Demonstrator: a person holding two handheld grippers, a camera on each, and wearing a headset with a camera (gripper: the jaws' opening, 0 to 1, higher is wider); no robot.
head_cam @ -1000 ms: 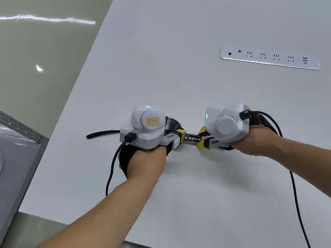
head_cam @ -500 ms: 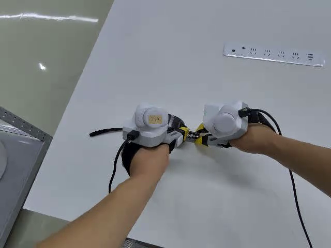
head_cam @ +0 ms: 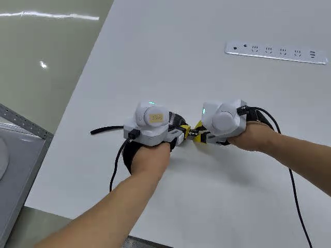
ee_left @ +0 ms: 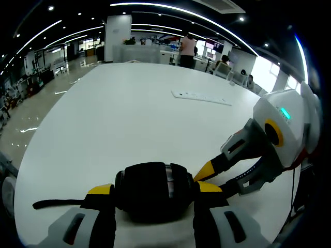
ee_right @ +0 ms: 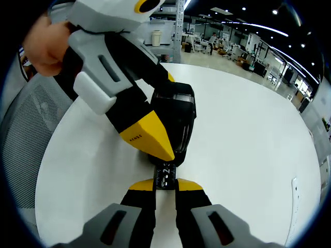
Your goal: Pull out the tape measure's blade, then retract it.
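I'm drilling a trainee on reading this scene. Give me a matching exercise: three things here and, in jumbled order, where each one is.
Things:
1. tape measure case
2. blade
3. power strip

Places:
A. lying alone, farther across the table
B. clamped between the jaws of the left gripper
C. pinched between the jaws of the right gripper

Pairs: 1-B, 2-C, 3-A

The white table [head_cam: 170,57] spans the frame. Lying on it are a white power strip [head_cam: 276,52] at upper right, a black cable [head_cam: 106,130] at centre left, and a black tape measure [ee_right: 176,116] at centre.
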